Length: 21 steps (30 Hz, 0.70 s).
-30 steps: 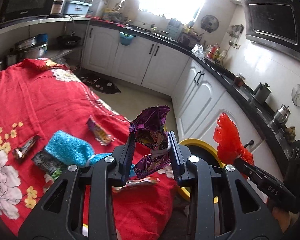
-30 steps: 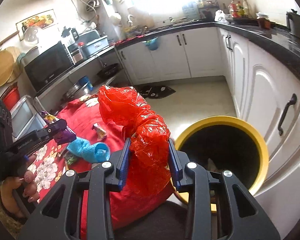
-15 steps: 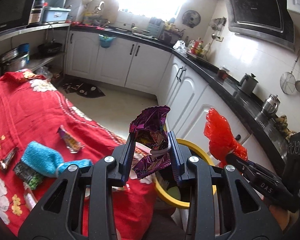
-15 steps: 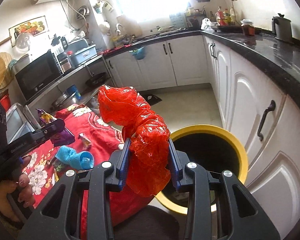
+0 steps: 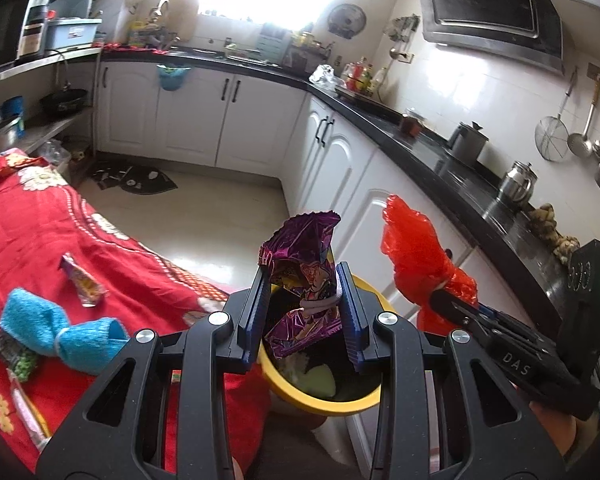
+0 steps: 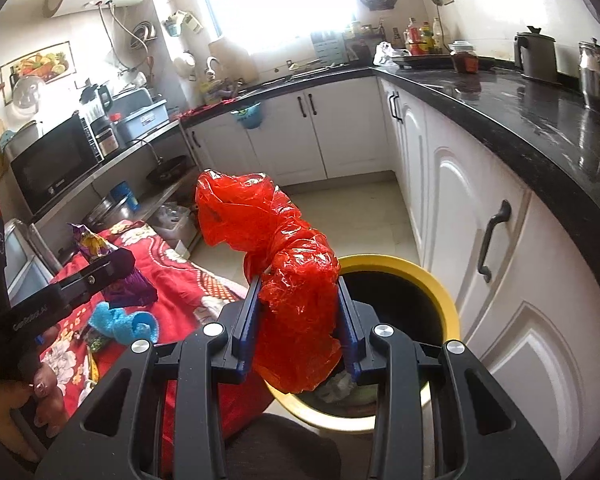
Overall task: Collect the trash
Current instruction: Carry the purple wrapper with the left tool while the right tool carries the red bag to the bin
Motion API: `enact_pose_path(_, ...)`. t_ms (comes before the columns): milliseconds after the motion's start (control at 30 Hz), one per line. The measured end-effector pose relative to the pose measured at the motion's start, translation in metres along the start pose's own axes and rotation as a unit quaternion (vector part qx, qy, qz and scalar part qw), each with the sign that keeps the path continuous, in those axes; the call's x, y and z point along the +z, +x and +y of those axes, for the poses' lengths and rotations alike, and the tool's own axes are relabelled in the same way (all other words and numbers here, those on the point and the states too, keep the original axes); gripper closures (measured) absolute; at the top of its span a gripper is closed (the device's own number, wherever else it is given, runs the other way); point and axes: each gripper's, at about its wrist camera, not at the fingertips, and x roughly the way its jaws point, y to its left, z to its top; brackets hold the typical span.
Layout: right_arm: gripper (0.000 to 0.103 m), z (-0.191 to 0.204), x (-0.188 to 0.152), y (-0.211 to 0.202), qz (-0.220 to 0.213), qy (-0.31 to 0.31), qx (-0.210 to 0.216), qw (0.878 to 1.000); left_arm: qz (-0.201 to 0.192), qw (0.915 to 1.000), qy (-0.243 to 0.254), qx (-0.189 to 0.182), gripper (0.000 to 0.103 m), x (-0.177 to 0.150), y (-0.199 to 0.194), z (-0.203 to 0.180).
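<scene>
My left gripper (image 5: 304,276) is shut on a crumpled purple snack wrapper (image 5: 304,252) and holds it over the near rim of a yellow-rimmed trash bin (image 5: 324,402). My right gripper (image 6: 298,284) is shut on a crumpled red plastic bag (image 6: 284,264) and holds it over the bin's left rim (image 6: 440,292). The bag also shows in the left wrist view (image 5: 416,252), and the wrapper in the right wrist view (image 6: 100,248). Some trash lies inside the bin (image 6: 340,386).
A red flowered cloth (image 5: 28,232) covers the table on the left, with a blue knitted sock (image 5: 52,328) and small wrappers (image 5: 82,280) on it. White cabinets (image 6: 512,300) under a black counter (image 6: 520,108) stand close to the right of the bin.
Both grippers have swung right, from over the table's edge to over the bin, each still holding its piece of trash.
</scene>
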Motion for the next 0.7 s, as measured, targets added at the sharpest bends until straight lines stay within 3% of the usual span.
enact_pose_path(700,0.069,-0.036,-0.015,0.016,0.014,0.023,-0.066,0.997,0.04,0.9987,0.022,-0.02,0.076,-0.007,0.052,-0.024)
